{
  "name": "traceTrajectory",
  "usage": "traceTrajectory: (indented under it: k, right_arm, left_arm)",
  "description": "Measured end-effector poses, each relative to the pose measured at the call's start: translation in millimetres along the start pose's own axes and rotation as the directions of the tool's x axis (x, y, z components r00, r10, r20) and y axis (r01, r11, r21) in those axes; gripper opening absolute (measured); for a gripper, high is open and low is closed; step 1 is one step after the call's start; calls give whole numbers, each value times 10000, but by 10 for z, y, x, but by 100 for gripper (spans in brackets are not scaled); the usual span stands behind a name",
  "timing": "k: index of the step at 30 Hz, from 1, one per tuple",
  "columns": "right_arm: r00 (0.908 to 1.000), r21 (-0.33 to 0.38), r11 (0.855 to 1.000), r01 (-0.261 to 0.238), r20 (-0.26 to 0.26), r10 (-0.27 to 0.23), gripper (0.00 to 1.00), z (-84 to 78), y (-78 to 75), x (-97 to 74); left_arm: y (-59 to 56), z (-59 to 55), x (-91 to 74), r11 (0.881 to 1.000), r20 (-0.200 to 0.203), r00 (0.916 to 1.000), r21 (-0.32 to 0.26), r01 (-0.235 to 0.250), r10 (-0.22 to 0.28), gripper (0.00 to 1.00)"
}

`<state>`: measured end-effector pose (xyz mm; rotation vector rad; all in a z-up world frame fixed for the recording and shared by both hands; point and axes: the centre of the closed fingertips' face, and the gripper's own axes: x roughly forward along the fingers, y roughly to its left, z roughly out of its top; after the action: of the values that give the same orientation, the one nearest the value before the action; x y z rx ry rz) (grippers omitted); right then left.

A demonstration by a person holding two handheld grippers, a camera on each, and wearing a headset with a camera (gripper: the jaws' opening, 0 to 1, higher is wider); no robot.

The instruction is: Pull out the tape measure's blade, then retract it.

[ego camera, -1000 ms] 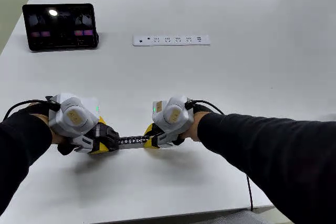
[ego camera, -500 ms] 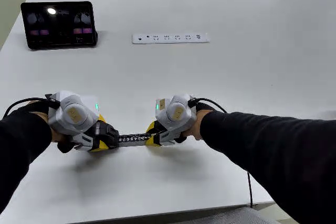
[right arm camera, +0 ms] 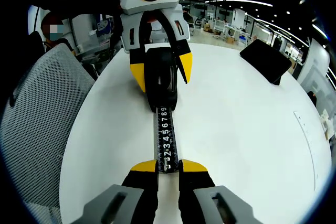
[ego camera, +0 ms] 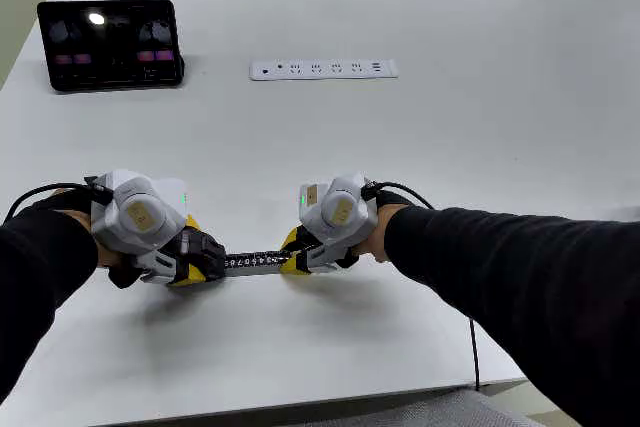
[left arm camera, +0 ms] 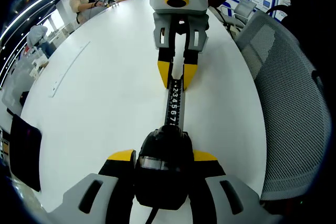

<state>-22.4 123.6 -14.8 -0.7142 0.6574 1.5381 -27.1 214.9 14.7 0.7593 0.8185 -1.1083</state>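
Two grippers face each other along the lower edge of the head view, joined by a short run of tape. At lower left, the left gripper is clamped across the black tape measure, its yellow-tipped jaws pressing the housing from both sides. In the left gripper view the housing sits at bottom centre between those jaws, with the blade's exit slot facing up the frame. This hold anchors the body so that it does not slide when the tape is drawn.

Just right of bottom centre in the head view, the right gripper is closed on the free end of the blade. The right gripper view shows the jaws pinching it near the first printed digits at lower centre. The blade lies flat, numerals up, in a straight line from jaw tips to housing, so the pull acts along the tape and does not bend it.

Only a short length is out, roughly the single-digit markings, so the extension appears to be at an early stage or the return nearly done; the frames do not settle which.

All of this rests on the white table. A dark tablet stands at upper left and a power strip lies at upper centre, both well apart from the work.
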Motion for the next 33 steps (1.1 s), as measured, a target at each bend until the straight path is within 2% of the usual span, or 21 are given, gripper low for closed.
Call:
traceTrajectory:
  k: [33]
  right_arm:
    - [10000,55,10000,34,-90,-34,11,-182,-12,-181]
  left_arm:
    - [-2,14,-1,10000,7,10000,-45,-14,15,33]
